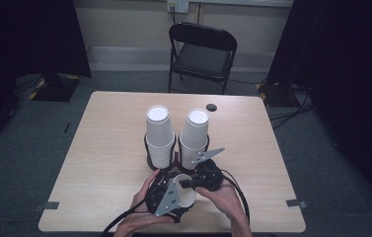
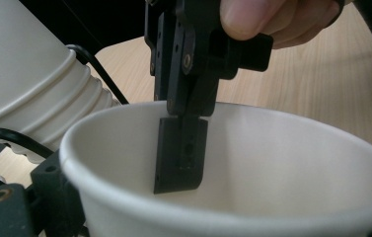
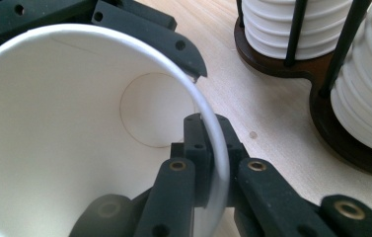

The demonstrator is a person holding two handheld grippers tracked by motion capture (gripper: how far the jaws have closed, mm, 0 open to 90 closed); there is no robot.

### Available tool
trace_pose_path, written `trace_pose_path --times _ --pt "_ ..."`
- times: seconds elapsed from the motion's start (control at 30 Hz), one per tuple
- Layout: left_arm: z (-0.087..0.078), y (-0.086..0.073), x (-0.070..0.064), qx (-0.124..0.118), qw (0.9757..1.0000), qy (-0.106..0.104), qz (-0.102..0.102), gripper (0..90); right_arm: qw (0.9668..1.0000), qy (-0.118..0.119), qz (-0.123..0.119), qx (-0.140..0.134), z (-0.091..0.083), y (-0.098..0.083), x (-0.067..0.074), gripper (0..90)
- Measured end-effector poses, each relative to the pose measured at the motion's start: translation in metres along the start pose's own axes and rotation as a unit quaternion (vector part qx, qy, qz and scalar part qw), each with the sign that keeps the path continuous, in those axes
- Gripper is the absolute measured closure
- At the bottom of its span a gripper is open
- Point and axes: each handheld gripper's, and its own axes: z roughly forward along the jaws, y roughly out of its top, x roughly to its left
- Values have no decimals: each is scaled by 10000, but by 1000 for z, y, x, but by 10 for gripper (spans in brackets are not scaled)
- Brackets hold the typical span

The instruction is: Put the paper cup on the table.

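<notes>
High view: one white paper cup [image 1: 185, 196] lying on its side near the front edge of the surface [image 1: 104, 148], long axis roughly level, mouth turned toward the right tongs [image 1: 186, 183], base toward the left tongs [image 1: 166, 196]. Right tongs closed on the cup's rim, one jaw inside the wall and one outside, as the right gripper view shows at the rim of the cup [image 3: 75, 133]. Left tongs set around the cup's outer wall; whether their pads press on it cannot be told. Cup plain white, rolled rim, round flat bottom, inside bare. Just behind it, two upside-down stacks of cups [image 1: 160, 133] in a dark wire holder [image 1: 150, 160], close to the right tongs. Open surface to left and right of the hands; small black disc [image 1: 211, 107] near the far edge
</notes>
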Motion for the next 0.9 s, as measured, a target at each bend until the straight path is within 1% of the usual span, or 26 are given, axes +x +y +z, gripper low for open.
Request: trace_pose_path --times 0.03,0.1,0.2,0.23,0.27,0.33,0.37,0.43,0.47,0.5,0.53,0.57,0.73,0.77,0.8,0.83,0.87,0.9 --pt "0 0 0 0 10000 0 0 67 10000 0 0 0 0 0 0 875" --pt "-2 0 1 -79 9999 -42 -115 73 10000 17 4 10 0 0 0 869" --pt "-3 -1 1 -87 9999 -54 -129 84 10000 21 2 24 0 0 0 869" --pt "-3 -2 1 -135 9997 -61 -199 84 10000 25 6 20 0 0 0 868" --pt "-4 -2 2 -107 9998 -54 -173 88 10000 28 1 14 0 0 0 868" --pt "-4 -2 2 -82 9997 -43 -209 93 10000 -7 28 -33 -1 0 0 871" --pt "-3 -3 2 -146 9995 -29 -294 93 10000 -22 17 -56 -1 1 0 870" --pt "-3 -3 2 -151 9994 -19 -303 92 10000 -53 12 -71 -1 1 1 870" --pt "-3 -3 2 -117 9996 -3 -261 91 9999 -88 10 -72 -1 1 1 870" --pt "-2 -3 2 -142 9995 4 -280 85 9999 -121 17 -85 -2 1 2 871" --pt "-2 -3 2 -142 9995 4 -280 83 9999 -121 17 -85 -2 1 2 871" --pt "-1 -2 1 -140 9995 54 -264 82 9999 -123 22 -102 -2 1 2 871" --pt "-2 -1 1 -129 9995 56 -293 94 9998 -127 42 -128 -3 0 2 867" --pt "-2 -1 2 -157 9991 67 -394 98 9998 -85 77 -158 -3 0 1 861" --pt "-2 -1 2 -157 9991 67 -394 100 9998 -85 77 -158 -3 0 1 861" --pt "-4 -2 4 -184 9984 82 -527 102 9996 -66 111 -237 -3 -1 0 856" --pt "-4 -2 4 -184 9984 82 -527 103 9996 -66 111 -237 -3 -1 0 856" --pt "-3 -4 6 -271 9967 56 -764 102 9994 -72 151 -298 -3 -2 0 829"
